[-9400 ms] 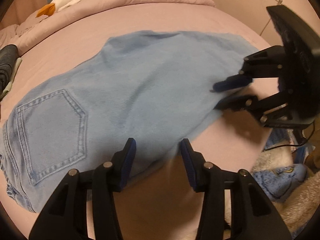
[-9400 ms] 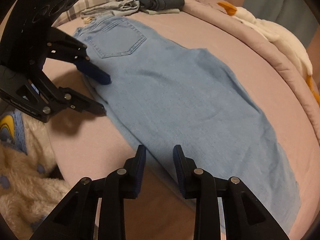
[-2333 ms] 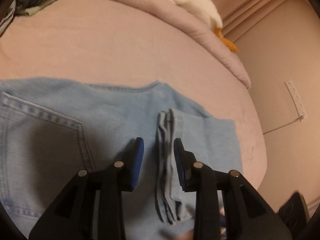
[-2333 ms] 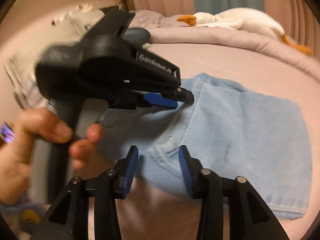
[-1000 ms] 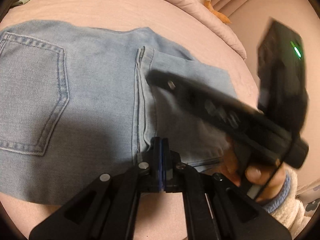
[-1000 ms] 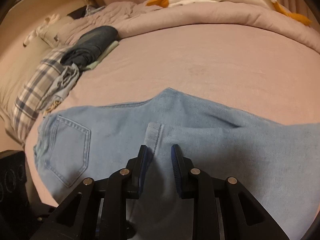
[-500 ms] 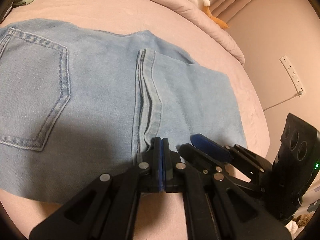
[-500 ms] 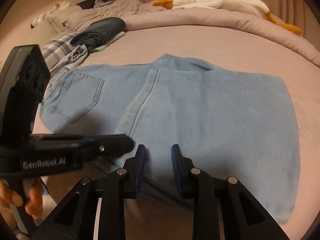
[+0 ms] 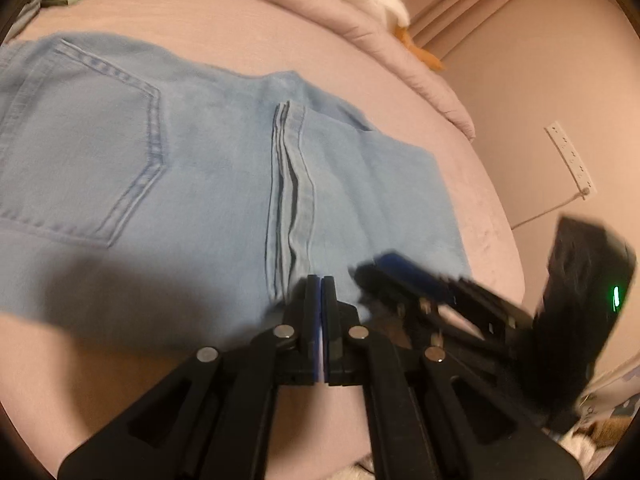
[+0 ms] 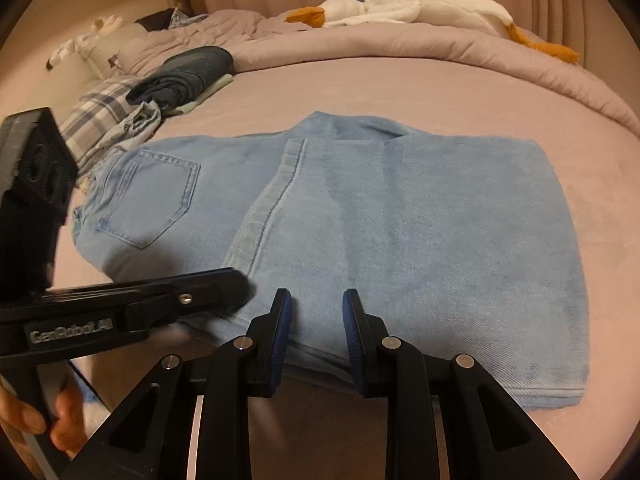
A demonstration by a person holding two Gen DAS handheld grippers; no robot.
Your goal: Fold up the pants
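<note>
A: Left wrist view. Left claw (image 9: pixel 321 300) pressed together, pads meeting, no cloth pinched that I can make out. Tips sit at the near edge of the pants (image 9: pixel 168 184), just by the hem stack.

B: Right claw (image 10: pixel 316 320)?

A: Jaws parted a little, empty. The near edge of the denim lies just ahead of the tips, not gripped. The two claws sit close, side by side, the left one to the left of the right.

B: Where do the pants lie?

A: Flat on the bed (image 10: pixel 400 80), straight ahead of both claws. Beyond them, a pile of other clothes (image 10: pixel 168 80) far left, a plush goose (image 10: pixel 420 4) at the far edge.

B: Progress?

A: One lengthwise fold looks done, and the legs are brought over onto the seat, so the hem (image 9: pixel 292 184) crosses the middle of the bundle. Roughly halfway to two-thirds, I'd judge. Probably one more fold left to make a compact packet, then any tidying.

B: The cloth itself?

A: Light blue denim, back pocket (image 10: pixel 156 196) showing left of the hem. Hem layers fan slightly, not quite flush. Right portion lies smooth, corners fairly square.
</note>
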